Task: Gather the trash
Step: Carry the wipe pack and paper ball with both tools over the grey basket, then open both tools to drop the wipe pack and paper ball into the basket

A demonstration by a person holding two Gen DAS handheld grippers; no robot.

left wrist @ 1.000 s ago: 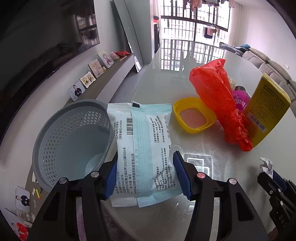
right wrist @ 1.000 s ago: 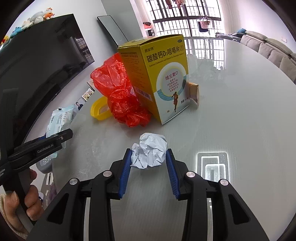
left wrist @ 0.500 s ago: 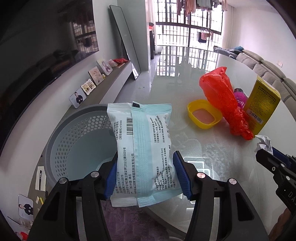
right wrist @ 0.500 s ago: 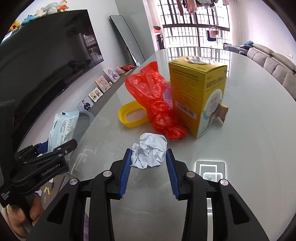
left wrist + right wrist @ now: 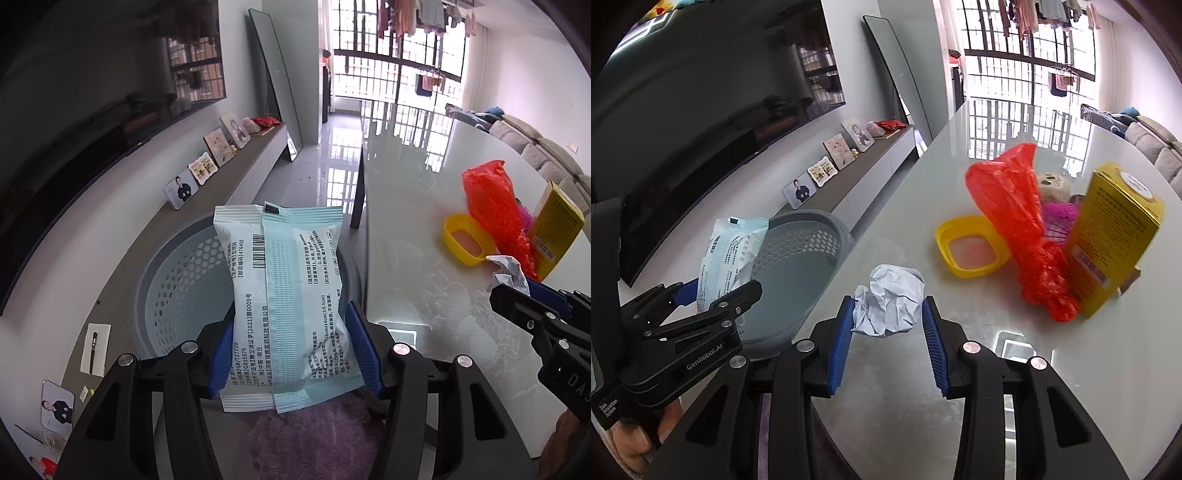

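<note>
My left gripper [image 5: 291, 350] is shut on a pale blue and white packet [image 5: 284, 295] and holds it upright over the grey perforated basket [image 5: 173, 280] beside the table. The packet also shows in the right wrist view [image 5: 729, 254], above the basket [image 5: 801, 251]. My right gripper [image 5: 886, 332] is shut on a crumpled white paper ball [image 5: 890, 301], held above the table's left edge near the basket. The paper ball shows at the right of the left wrist view [image 5: 508, 271].
On the glossy white table [image 5: 1052, 369] stand a red plastic bag [image 5: 1015, 218], a yellow dish [image 5: 971, 251], a yellow carton [image 5: 1115, 236] and a pink item behind. A TV shelf with photo frames [image 5: 199, 173] runs along the left wall. A purple rug [image 5: 314, 439] lies below.
Both grippers have moved left off the table toward the basket, each keeping its load. The packet now hangs over the basket; the paper ball has left the table middle.
</note>
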